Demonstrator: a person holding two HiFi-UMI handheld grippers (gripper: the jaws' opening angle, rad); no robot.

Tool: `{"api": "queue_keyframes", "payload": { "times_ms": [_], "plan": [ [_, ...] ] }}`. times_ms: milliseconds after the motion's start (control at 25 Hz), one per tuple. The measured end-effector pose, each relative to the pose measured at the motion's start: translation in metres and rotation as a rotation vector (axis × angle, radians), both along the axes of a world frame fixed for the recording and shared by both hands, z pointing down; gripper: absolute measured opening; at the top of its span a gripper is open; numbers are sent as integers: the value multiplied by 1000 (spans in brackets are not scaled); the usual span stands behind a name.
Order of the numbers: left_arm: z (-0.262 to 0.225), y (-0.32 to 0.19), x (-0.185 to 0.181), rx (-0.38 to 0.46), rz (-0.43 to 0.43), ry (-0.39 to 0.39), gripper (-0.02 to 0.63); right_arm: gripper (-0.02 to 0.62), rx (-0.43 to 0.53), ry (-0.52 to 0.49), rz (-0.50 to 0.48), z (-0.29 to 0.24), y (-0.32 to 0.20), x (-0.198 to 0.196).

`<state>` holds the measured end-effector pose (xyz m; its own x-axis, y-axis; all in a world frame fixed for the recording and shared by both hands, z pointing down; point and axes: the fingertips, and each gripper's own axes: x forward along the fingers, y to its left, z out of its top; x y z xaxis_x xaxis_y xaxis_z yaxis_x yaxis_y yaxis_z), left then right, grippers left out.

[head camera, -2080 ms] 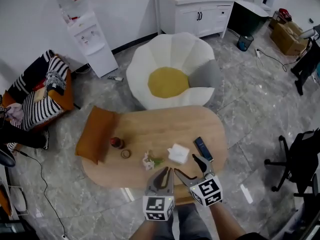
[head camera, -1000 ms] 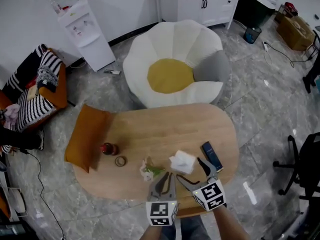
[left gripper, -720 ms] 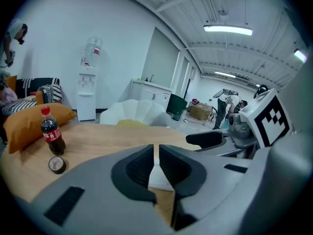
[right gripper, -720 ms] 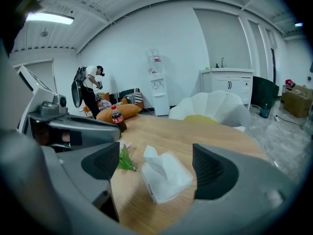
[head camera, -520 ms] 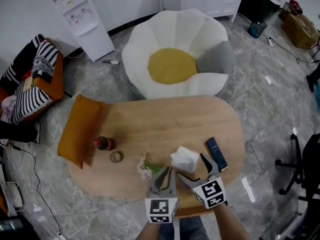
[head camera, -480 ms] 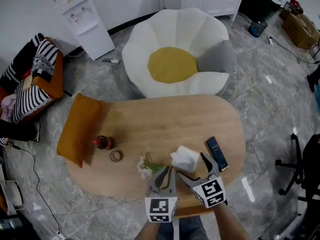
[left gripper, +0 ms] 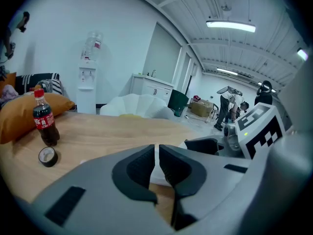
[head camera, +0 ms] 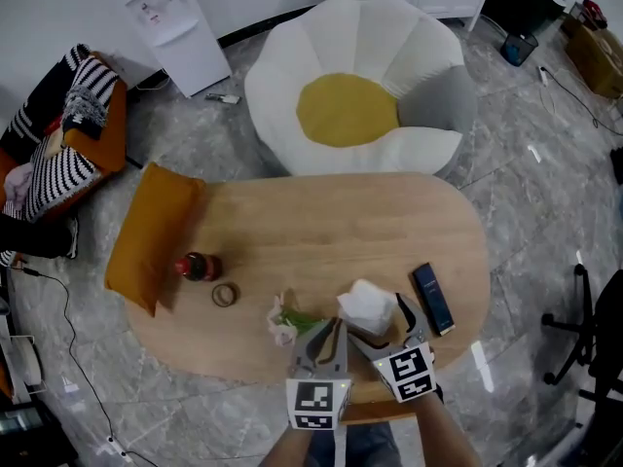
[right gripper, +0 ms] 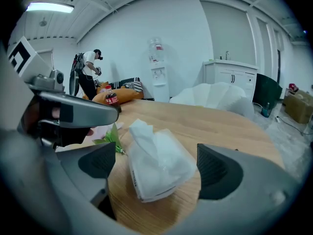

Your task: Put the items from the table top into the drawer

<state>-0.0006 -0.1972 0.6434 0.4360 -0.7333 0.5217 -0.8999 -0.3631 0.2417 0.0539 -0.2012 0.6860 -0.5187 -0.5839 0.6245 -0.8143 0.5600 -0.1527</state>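
On the oval wooden table [head camera: 321, 222] lie a white tissue pack [head camera: 368, 306], a flower sprig [head camera: 284, 321], a tape roll [head camera: 225, 294], a cola bottle [head camera: 198, 267] and a dark blue box [head camera: 432, 298]. My right gripper [head camera: 380, 321] is open at the table's near edge. Its jaws have just been opening, and the tissue pack [right gripper: 156, 165] lies between them, untouched by the pads. My left gripper [head camera: 334, 331] is shut on nothing, just left of the pack. The left gripper view shows the bottle [left gripper: 45, 124] and the tape roll [left gripper: 47, 156] far left.
An orange cushion [head camera: 151, 236] rests at the table's left end. A flower-shaped seat [head camera: 360, 95] stands beyond the table, with a water dispenser [head camera: 175, 17] at the wall. An office chair [head camera: 599, 329] is at the right. People stand in the background [left gripper: 227, 102].
Both grippers have sunk toward the table's near edge. The right jaws have spread wider and now flank the tissue pack. The left gripper stays shut.
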Motion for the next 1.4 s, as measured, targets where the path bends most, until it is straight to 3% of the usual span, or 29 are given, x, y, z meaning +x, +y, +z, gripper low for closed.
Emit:
{"api": "queue_keyframes", "payload": {
  "times_ms": [920,1160,1400],
  "plan": [
    [27,-1,2,-71,-34,-9,28,499,-124,67,-46,49,-6,4],
    [29,-2,-3,-85,-60,-3,28,383,-146,56,-39,49,-5,6],
    [25,-1,-1,-77,-57,0,28,328,-136,72,-21,46,-3,7]
  ]
}}
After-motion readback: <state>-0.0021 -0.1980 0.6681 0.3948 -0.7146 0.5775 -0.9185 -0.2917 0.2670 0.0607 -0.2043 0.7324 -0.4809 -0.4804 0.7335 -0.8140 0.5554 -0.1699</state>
